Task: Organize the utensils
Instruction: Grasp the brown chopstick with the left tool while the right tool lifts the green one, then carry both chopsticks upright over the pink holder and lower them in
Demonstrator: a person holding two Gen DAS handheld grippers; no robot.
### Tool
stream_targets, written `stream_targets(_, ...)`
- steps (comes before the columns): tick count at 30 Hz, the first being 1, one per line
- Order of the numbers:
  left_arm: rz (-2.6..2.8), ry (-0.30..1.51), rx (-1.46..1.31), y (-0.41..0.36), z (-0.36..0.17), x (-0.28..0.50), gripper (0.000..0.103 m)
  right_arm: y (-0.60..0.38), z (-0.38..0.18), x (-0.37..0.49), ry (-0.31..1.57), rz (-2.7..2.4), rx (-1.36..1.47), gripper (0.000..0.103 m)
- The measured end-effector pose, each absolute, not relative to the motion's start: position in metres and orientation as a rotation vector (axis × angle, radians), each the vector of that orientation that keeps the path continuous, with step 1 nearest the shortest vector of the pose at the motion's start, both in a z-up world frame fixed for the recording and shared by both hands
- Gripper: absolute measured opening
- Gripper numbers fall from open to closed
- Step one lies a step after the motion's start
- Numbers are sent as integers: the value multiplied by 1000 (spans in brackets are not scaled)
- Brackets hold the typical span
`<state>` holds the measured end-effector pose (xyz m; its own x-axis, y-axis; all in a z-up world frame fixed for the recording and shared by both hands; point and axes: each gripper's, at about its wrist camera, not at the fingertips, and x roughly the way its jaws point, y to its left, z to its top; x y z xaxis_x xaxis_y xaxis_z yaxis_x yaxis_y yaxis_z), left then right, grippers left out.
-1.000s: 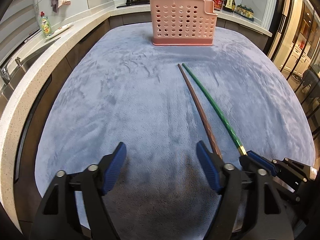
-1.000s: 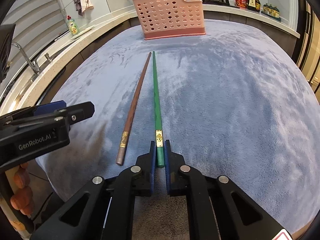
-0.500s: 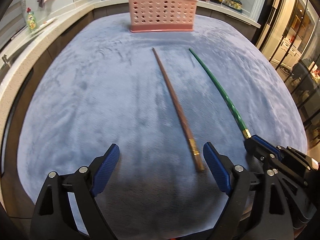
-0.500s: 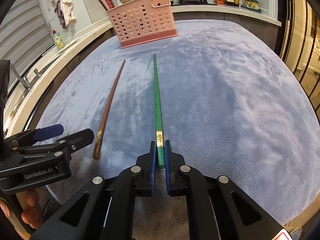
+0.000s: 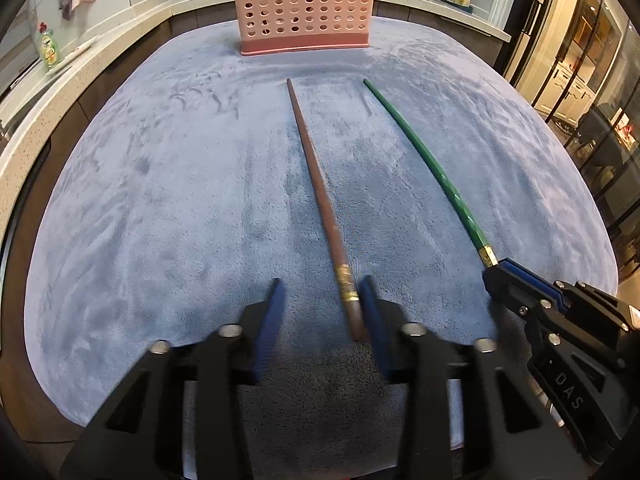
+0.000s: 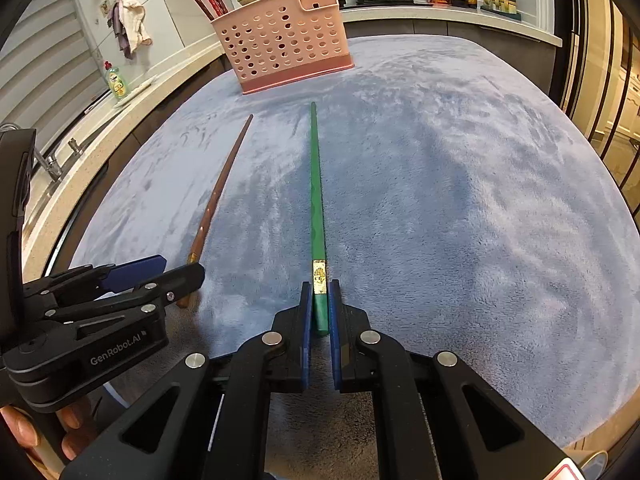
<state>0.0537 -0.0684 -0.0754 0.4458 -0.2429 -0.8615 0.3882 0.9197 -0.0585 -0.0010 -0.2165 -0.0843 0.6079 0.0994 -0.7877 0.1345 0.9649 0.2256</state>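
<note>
my right gripper [image 6: 319,312] pinches the green chopstick [image 6: 316,184] while my left gripper [image 5: 320,312], just closing, straddles the brown chopstick [image 5: 316,188] without gripping.

My left gripper [image 5: 322,300] pointed steeply down, its jaws just closing with a gap still between the pads, while my right gripper [image 6: 319,312] was clamped tight, and my fingers [image 6: 24,432] curled round the left gripper's handle.
</note>
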Motion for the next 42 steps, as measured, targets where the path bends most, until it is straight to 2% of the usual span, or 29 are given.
stream_targets(3,-399,1042,153,-67,-75,53,11,-216,-84,-1,921,-20,275,7)
stream_targets(5,-402,1045,150,-67,-74,53,8,-216,-84,-1,920,-18,274,7)
stream_targets(15,-396,1039,99,-53,-55,55,7,-211,-62,-2,875,2,278,7)
stream_targets(33,-395,779,-50,-22,72,81,7,-237,63,21,578,25,310,7)
stream_targets(42,-403,716,-105,-24,109,117,7,-237,101,49,495,35,293,7)
